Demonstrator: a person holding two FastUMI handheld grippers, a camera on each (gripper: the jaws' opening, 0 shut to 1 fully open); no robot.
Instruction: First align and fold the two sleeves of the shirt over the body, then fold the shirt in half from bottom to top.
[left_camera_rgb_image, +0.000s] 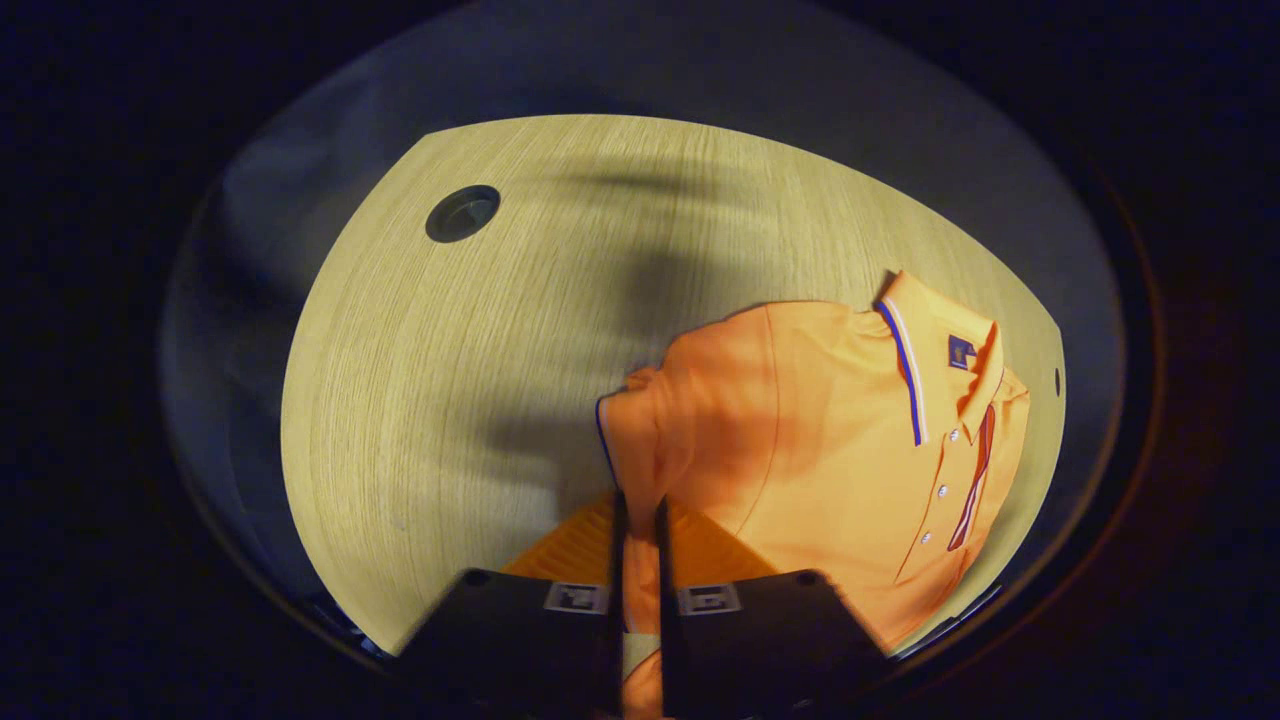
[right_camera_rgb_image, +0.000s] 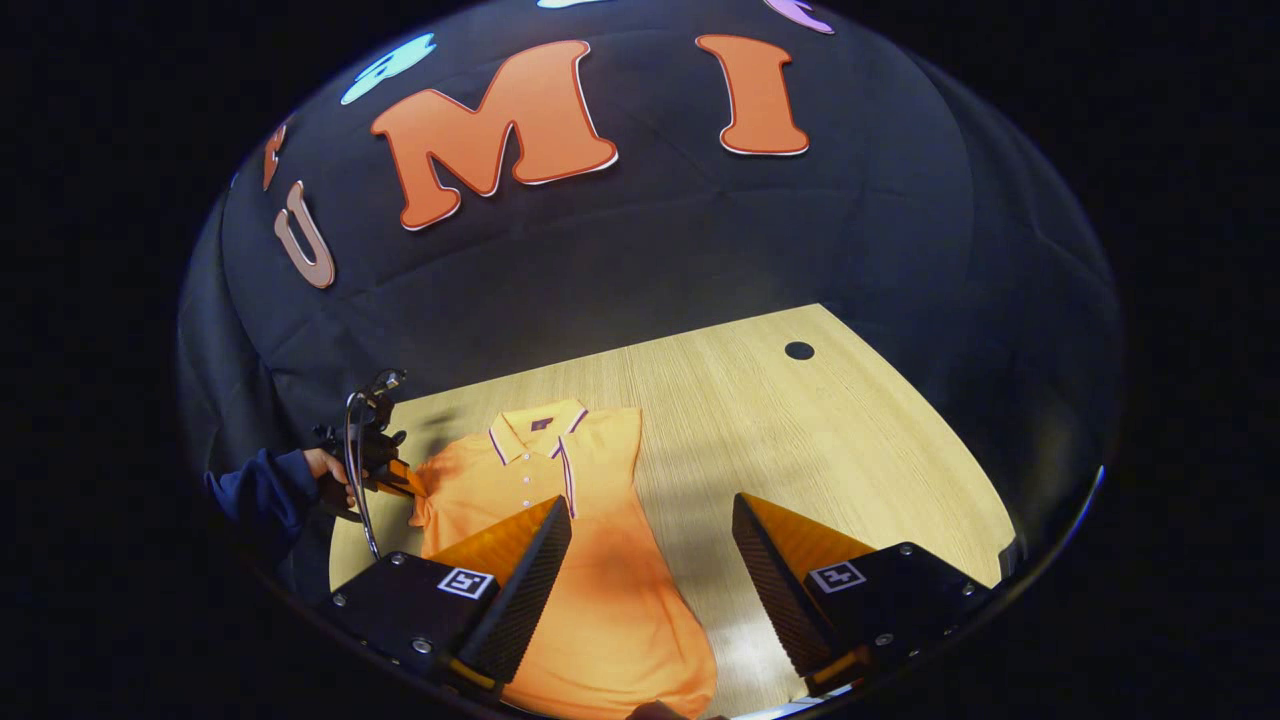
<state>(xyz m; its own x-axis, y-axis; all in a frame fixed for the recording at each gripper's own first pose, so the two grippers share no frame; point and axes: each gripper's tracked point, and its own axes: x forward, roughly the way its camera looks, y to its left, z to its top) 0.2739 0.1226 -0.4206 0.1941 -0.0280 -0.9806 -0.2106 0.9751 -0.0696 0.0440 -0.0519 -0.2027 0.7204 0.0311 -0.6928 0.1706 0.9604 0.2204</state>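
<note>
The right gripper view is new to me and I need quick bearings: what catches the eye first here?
An orange polo shirt lies flat, collar toward the wall, on the pale wooden table. At its sleeve on the view's left, the left gripper, held by a hand in a dark sleeve, pinches the cloth. The right gripper hangs open above the shirt's lower body.

The left gripper (left_camera_rgb_image: 640, 520) is seen at six o'clock in the left gripper view, its two fingers drawn nearly together and clamped on a fold of orange fabric. In the right gripper view it is carried at nine o'clock by a hand (right_camera_rgb_image: 330, 470) in a dark blue sleeve (right_camera_rgb_image: 255, 495). The right gripper (right_camera_rgb_image: 650, 540) is held with its fingers spread wide apart, nothing being gripped between them.
</note>
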